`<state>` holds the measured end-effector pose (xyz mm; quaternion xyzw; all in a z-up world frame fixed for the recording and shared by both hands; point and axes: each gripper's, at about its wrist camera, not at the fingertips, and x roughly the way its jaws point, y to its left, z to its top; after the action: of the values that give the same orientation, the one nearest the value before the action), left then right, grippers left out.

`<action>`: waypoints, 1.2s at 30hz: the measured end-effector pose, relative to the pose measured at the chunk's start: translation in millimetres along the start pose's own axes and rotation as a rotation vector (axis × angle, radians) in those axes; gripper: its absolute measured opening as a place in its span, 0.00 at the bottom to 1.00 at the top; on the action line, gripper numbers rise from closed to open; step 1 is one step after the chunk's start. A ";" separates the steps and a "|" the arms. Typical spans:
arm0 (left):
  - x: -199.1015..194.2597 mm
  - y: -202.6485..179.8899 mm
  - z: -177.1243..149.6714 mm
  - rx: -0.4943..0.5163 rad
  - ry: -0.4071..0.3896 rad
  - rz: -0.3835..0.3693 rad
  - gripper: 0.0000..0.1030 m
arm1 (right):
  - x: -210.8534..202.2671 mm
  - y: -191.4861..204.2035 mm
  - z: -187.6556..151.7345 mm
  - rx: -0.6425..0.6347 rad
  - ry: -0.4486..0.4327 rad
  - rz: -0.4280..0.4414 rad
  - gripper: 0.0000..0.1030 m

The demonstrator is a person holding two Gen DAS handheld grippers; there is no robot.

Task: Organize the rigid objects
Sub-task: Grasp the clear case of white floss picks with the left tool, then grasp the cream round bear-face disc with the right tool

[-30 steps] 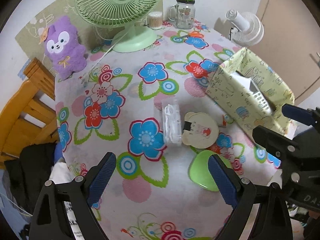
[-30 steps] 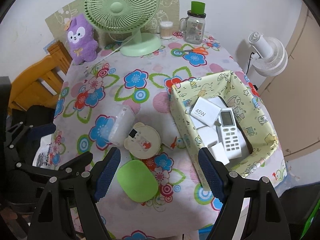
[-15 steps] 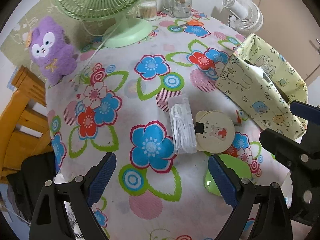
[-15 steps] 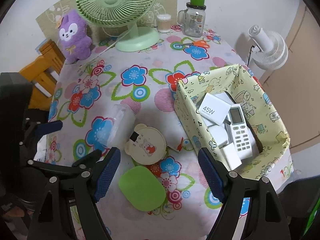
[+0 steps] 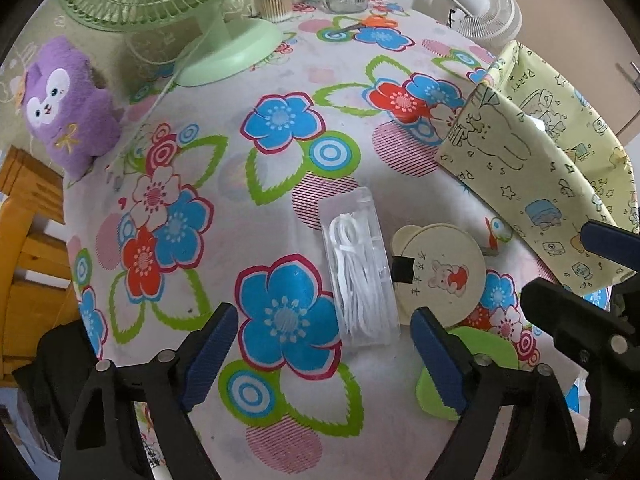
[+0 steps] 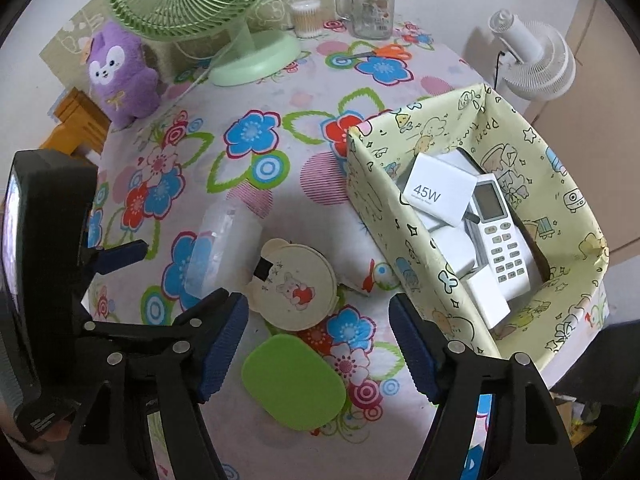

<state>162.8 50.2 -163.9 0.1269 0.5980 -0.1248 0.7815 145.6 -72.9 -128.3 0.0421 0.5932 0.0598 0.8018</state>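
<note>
A clear plastic box of white cable [image 5: 362,268] lies on the flowered tablecloth [image 5: 168,208], touching a round beige bear-shaped disc [image 5: 440,272]. A green flat oval case [image 6: 294,382] lies in front of the disc. My left gripper [image 5: 324,356] is open and empty, just short of the clear box [image 6: 222,248]. My right gripper [image 6: 320,344] is open and empty, above the disc [image 6: 294,286] and the green case [image 5: 480,372]. A yellow patterned fabric bin [image 6: 568,272] on the right holds a white remote [image 6: 500,236] and white charger boxes [image 6: 440,190].
A green desk fan [image 6: 192,4], a purple plush toy [image 6: 118,76], a glass mug jar [image 6: 370,4], a cotton swab tub [image 6: 306,18] and orange scissors [image 6: 376,53] stand at the table's back. A white fan [image 6: 532,60] stands beyond the right edge. A wooden chair [image 5: 24,240] is at left.
Both grippers have moved forward and lower toward the table. The clear box, disc and green case look larger and closer. Nothing was grasped.
</note>
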 end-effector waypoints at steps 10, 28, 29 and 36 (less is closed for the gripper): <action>19.2 -6.3 12.5 0.012 0.021 0.003 0.65 | 15.8 -14.6 4.4 0.073 0.044 0.013 0.73; 18.6 1.4 5.9 -0.050 0.021 0.003 0.29 | 31.1 -13.5 5.6 0.047 0.076 0.011 0.74; 17.1 3.6 3.4 -0.056 0.021 0.003 0.29 | 32.8 -10.9 5.1 0.038 0.078 0.011 0.74; 13.4 14.6 -14.3 -0.095 0.034 0.005 0.29 | 46.0 6.8 2.4 -0.032 0.099 0.014 0.74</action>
<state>158.4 68.2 -179.7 0.0933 0.6160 -0.0922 0.7767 160.9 -59.5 -170.2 0.0302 0.6307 0.0771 0.7716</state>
